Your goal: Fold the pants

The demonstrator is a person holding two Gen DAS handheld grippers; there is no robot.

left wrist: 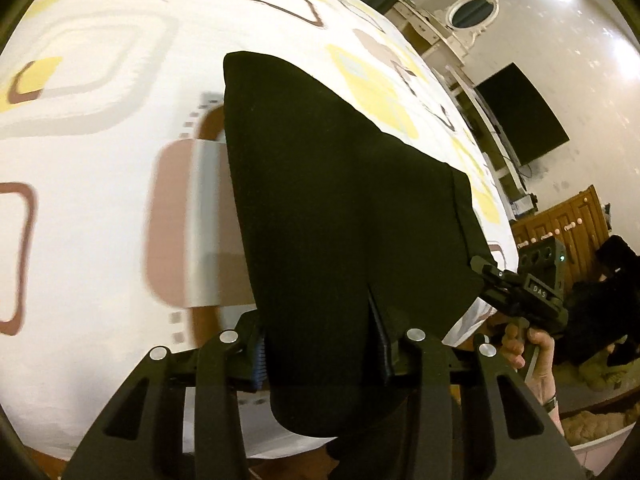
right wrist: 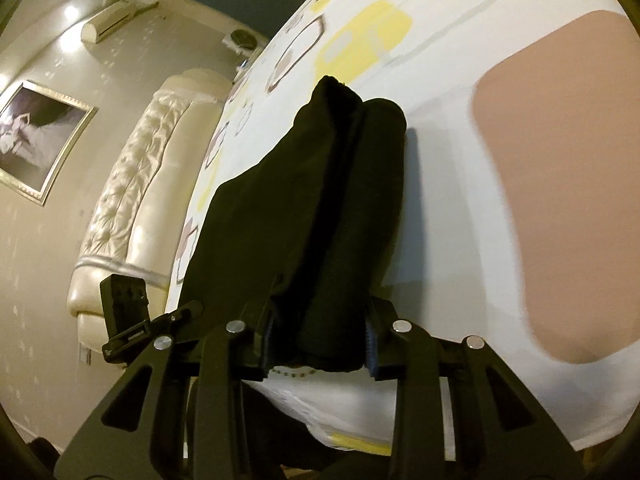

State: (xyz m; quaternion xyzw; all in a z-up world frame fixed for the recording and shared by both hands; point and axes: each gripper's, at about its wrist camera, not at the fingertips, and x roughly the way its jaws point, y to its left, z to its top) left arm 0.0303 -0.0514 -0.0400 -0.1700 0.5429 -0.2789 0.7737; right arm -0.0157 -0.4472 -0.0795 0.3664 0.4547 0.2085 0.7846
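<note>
Pants (left wrist: 344, 216): black, lying on the bed (left wrist: 100, 168) with its white patterned cover, near end lifted off it. My left fingers (left wrist: 320, 352) are partly closed, clamped on the near edge of the fabric. To the right, my right fingers (right wrist: 320, 340) are likewise partly closed, gripping a bunched fold of the same pants. A padded headboard (right wrist: 132, 184) stands at the far left.

black pants (right wrist: 320, 208) in right gripper (right wrist: 320, 344)
</note>
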